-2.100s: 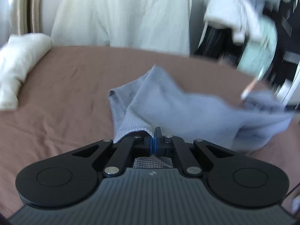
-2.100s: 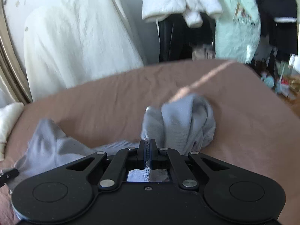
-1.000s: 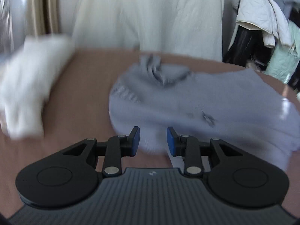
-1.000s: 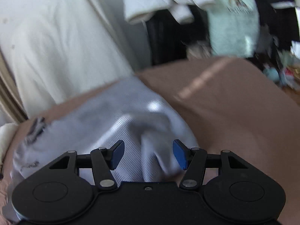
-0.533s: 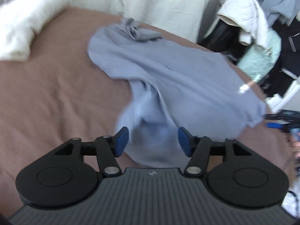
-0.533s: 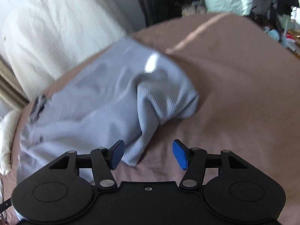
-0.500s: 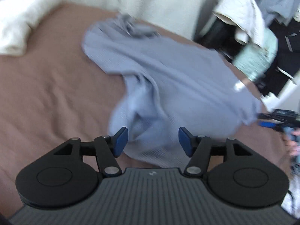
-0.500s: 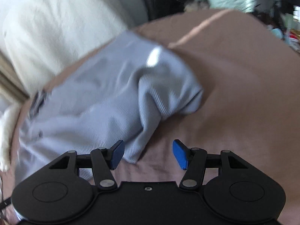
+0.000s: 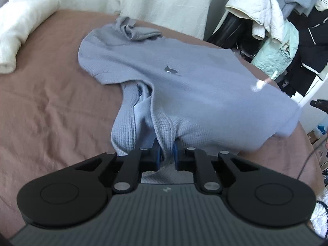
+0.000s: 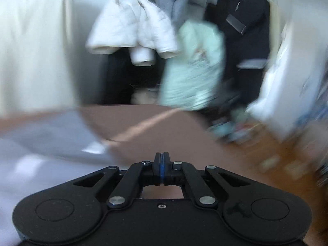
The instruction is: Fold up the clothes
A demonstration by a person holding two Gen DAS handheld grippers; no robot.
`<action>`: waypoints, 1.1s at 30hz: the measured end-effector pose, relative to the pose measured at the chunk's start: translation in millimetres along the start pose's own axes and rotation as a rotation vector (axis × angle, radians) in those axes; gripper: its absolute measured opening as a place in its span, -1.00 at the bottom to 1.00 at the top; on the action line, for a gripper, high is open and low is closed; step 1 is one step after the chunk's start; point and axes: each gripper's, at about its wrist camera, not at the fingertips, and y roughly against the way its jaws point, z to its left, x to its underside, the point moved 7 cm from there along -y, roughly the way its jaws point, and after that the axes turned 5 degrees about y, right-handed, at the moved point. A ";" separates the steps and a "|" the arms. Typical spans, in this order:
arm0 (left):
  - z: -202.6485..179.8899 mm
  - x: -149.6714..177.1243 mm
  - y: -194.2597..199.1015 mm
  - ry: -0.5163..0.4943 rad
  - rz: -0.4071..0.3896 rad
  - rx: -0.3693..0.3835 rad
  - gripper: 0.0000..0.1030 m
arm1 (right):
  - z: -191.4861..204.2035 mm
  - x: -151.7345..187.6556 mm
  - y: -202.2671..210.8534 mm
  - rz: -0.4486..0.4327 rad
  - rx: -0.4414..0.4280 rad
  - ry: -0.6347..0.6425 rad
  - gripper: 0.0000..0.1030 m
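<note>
Brown bedsheet (image 9: 51, 106) is filling most of both views, wrinkled, covering the whole work surface. Cream fabric (image 9: 160, 2) is hanging behind it at the far edge.

Grey waffle-knit shirt (image 9: 205, 94) is lying spread across the middle of the sheet, body mostly flat, small dark logo facing up. Its far end is bunched into a crumpled knot near the cream fabric. The near-left part is folding in on itself in vertical pleats that run down toward the left gripper. In the right wrist view the shirt (image 10: 41, 139) is showing only as a blurred pale patch at the left, lying on the sheet.

Clothes pile (image 9: 276, 26) is sitting off the right side of the bed: white quilted jacket, mint garment, dark items. White fluffy towel (image 9: 20, 34) is lying at the far-left corner of the sheet, well apart from the shirt.

Left gripper (image 9: 166, 151) is pinching a ridge of the shirt's near edge; blue pads are pressing the fabric from both sides, cloth bulging up between them.

Right gripper (image 10: 162, 160) is sitting with pads pressed together, no cloth visible between them, sheet underneath. That view is heavily motion-blurred.
</note>
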 end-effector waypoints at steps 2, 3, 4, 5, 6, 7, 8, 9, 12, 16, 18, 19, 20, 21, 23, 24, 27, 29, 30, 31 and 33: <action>1.6 1.0 -3.2 0.020 0.020 0.015 -0.77 | -13.5 15.5 -24.9 0.118 -0.102 -0.172 -0.98; 2.5 1.5 -4.8 0.029 0.030 0.022 -0.73 | -13.9 23.4 -32.0 0.179 -0.179 -0.248 -0.98; 2.4 1.4 -4.8 0.022 0.030 0.020 -0.71 | -12.7 31.5 -35.6 0.235 -0.258 -0.325 -0.93; 1.9 1.1 -4.4 0.008 0.026 0.015 -0.62 | -11.6 39.1 -38.7 0.291 -0.338 -0.402 -0.77; 1.0 2.0 -4.5 0.000 0.031 0.017 -0.45 | -9.6 43.1 -38.4 0.330 -0.409 -0.453 -0.74; -0.1 3.2 -4.7 -0.006 0.040 0.021 -0.31 | -5.8 43.9 -34.9 0.353 -0.460 -0.463 -0.56; -1.5 5.4 -6.2 -0.003 0.064 0.036 -0.04 | -2.8 44.5 -31.1 0.375 -0.482 -0.460 -0.18; -4.9 9.4 -9.3 0.000 0.109 0.072 0.05 | -2.8 47.2 -27.1 0.398 -0.480 -0.465 0.04; -21.4 23.7 -18.7 -0.063 0.210 0.140 0.11 | -4.4 66.8 -21.3 0.482 -0.507 -0.549 0.23; -27.7 26.0 -28.5 -0.155 0.182 0.051 0.06 | -2.3 95.7 -30.0 0.596 -0.580 -0.680 0.24; -26.4 21.9 -31.2 -0.166 0.154 0.012 -0.57 | 2.8 103.8 -38.7 0.631 -0.582 -0.689 0.24; -26.9 19.7 -30.8 -0.169 0.138 0.006 -0.63 | 9.3 102.5 -41.3 0.631 -0.581 -0.662 0.24; -27.4 17.5 -29.3 -0.166 0.120 0.007 -0.71 | 15.7 101.1 -43.9 0.632 -0.580 -0.635 0.24; -27.8 15.3 -27.5 -0.162 0.101 0.011 -0.74 | 22.1 99.8 -46.5 0.632 -0.580 -0.609 0.25; -31.8 11.7 -23.5 -0.174 0.063 0.008 -0.76 | 34.9 97.1 -51.8 0.632 -0.578 -0.555 0.30; -33.5 9.6 -21.3 -0.182 0.043 0.005 -0.76 | 41.3 95.7 -54.4 0.632 -0.577 -0.529 0.30; -39.5 -1.0 -10.3 -0.198 -0.038 0.015 -0.77 | 60.7 76.0 -46.9 0.505 -0.514 -0.312 -0.71; -43.8 -9.8 2.5 -0.196 -0.103 0.046 -0.78 | 64.9 58.0 -37.4 0.386 -0.483 -0.226 -0.89; -45.0 -14.3 8.6 -0.185 -0.124 0.058 -0.78 | 63.5 47.7 -30.3 0.321 -0.468 -0.205 -0.90; -45.8 -18.8 14.4 -0.172 -0.139 0.068 -0.78 | 58.3 36.1 -20.8 0.249 -0.454 -0.204 -0.90; -47.9 -25.3 27.8 -0.087 -0.125 0.103 -0.79 | 40.5 13.2 5.2 0.072 -0.400 -0.171 -0.95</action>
